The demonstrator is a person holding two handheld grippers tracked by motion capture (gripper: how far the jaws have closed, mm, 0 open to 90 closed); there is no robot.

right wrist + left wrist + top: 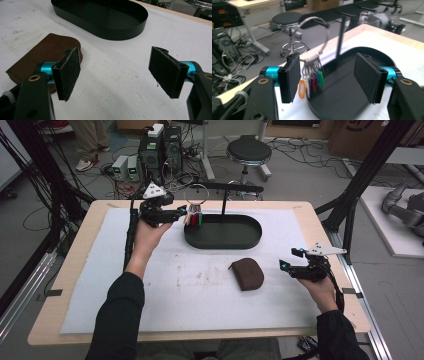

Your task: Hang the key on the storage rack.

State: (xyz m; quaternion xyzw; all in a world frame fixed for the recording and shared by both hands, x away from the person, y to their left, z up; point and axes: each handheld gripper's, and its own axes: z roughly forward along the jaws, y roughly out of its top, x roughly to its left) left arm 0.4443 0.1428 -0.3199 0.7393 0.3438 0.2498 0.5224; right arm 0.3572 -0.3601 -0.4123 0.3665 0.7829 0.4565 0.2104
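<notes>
A big metal key ring [196, 195] hangs from the crossbar of a black stand [223, 200] over the left end of an oval black tray [222, 244]. Its bunch of coloured tags [194, 217] dangles at the bottom. My left gripper [181, 214] is right beside the tags, open. In the left gripper view the tags [312, 80] hang just beyond the left pad, and neither pad of the left gripper [329, 77] presses them. A brown leather pouch [247, 273] lies on the white mat. My right gripper [290, 259] hovers to its right, open with nothing between its fingers, the pouch [42, 55] behind its left jaw.
The tray [112, 35] holds nothing inside it. A white foam mat [200, 295] covers most of the wooden table. Beyond the far edge are a black stool [248, 152], computer towers [160, 150] and cables on the floor. A person's feet [87, 162] stand at the back left.
</notes>
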